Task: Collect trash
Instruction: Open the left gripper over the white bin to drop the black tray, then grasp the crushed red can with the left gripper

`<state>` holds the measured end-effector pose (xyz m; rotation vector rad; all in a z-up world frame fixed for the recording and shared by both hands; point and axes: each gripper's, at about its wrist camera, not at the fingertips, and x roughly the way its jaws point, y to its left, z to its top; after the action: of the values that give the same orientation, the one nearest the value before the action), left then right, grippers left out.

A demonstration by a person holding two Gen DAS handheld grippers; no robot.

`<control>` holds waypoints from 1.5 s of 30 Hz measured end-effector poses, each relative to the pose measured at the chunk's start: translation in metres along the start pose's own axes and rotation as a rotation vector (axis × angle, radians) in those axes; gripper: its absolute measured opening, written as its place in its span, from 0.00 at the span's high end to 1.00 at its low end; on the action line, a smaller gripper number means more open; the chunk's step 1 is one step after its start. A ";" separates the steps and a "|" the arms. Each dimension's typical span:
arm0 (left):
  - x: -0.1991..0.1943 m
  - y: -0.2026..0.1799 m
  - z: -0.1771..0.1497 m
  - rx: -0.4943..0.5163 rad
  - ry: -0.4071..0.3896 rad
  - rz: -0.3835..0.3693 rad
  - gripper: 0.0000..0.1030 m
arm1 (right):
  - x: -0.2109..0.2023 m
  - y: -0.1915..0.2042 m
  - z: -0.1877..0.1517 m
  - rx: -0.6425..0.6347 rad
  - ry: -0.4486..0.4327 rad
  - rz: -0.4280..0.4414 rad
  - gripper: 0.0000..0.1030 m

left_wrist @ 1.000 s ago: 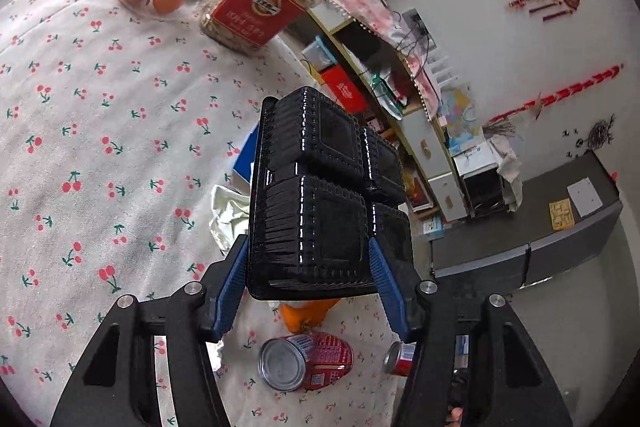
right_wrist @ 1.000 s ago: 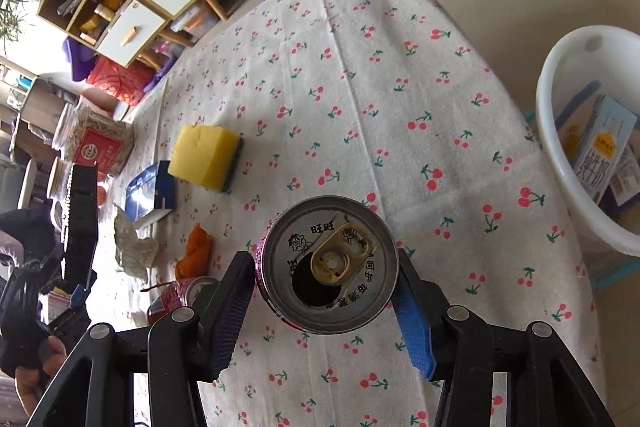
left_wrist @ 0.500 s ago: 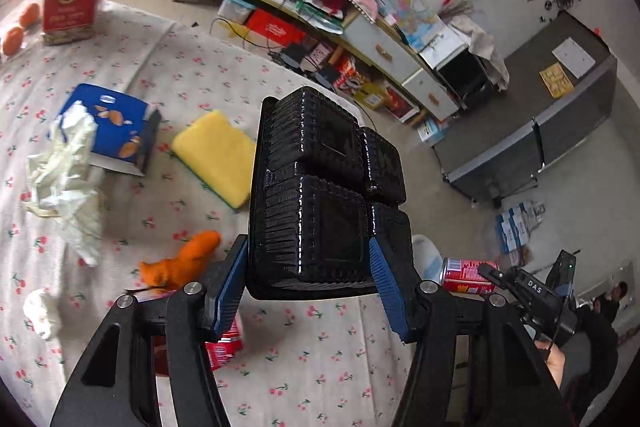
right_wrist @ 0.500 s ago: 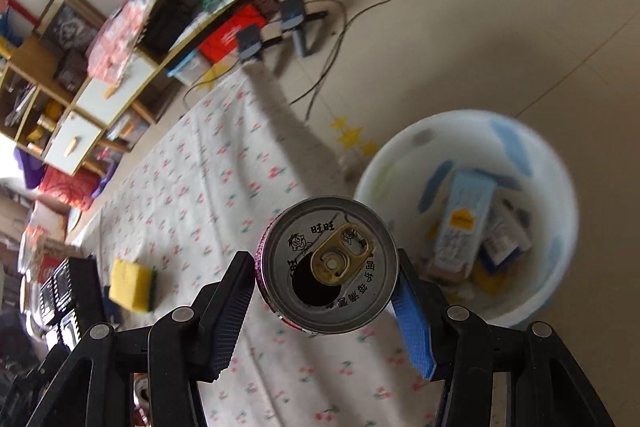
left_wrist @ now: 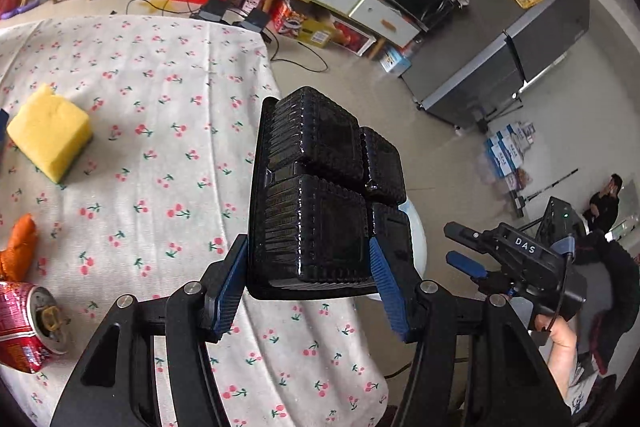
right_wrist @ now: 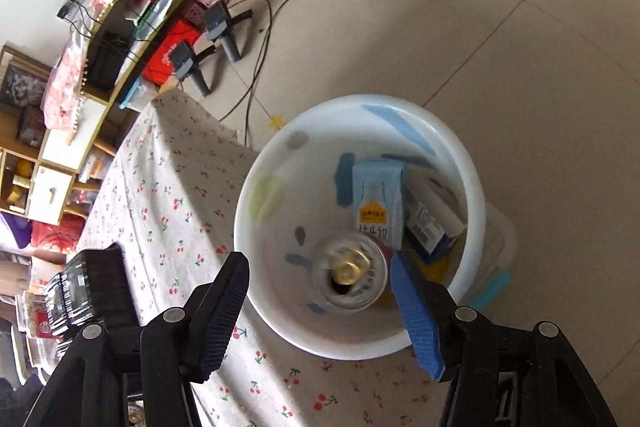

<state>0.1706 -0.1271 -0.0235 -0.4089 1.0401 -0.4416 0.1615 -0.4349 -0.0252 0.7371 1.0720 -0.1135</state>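
Note:
My left gripper (left_wrist: 308,283) is shut on a black plastic food tray (left_wrist: 320,195) and holds it up over the table's right edge. My right gripper (right_wrist: 320,291) is open above the white trash bin (right_wrist: 256,251). A drink can (right_wrist: 350,275), blurred, is below the open jaws inside the bin. A blue and white milk carton (right_wrist: 376,203) and other boxes lie in the bin. The right gripper also shows in the left wrist view (left_wrist: 460,247), and the black tray in the right wrist view (right_wrist: 88,287).
On the cherry-print tablecloth (left_wrist: 160,131) lie a yellow sponge (left_wrist: 48,131), an orange peel (left_wrist: 18,247) and a red can (left_wrist: 28,331) on its side. Shelves, cables and a grey fridge (left_wrist: 504,39) stand beyond the table.
My right gripper has swung over the bin, opened and let go of the can, which is dropping in. My left gripper has carried the black tray rightward toward the table edge.

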 end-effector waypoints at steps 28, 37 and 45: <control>0.100 -0.044 0.009 0.118 0.132 0.090 0.08 | -0.076 -0.055 -0.012 0.052 -0.152 -0.084 0.30; 0.055 -0.008 0.009 0.121 0.104 0.137 0.07 | -0.060 -0.022 -0.017 -0.041 -0.113 -0.083 0.29; 0.004 0.032 0.000 0.101 0.077 0.183 0.07 | -0.038 0.020 -0.032 -0.160 -0.041 -0.058 0.26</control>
<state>0.1778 -0.1023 -0.0434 -0.2059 1.1147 -0.3460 0.1270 -0.4099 0.0075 0.5573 1.0508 -0.0910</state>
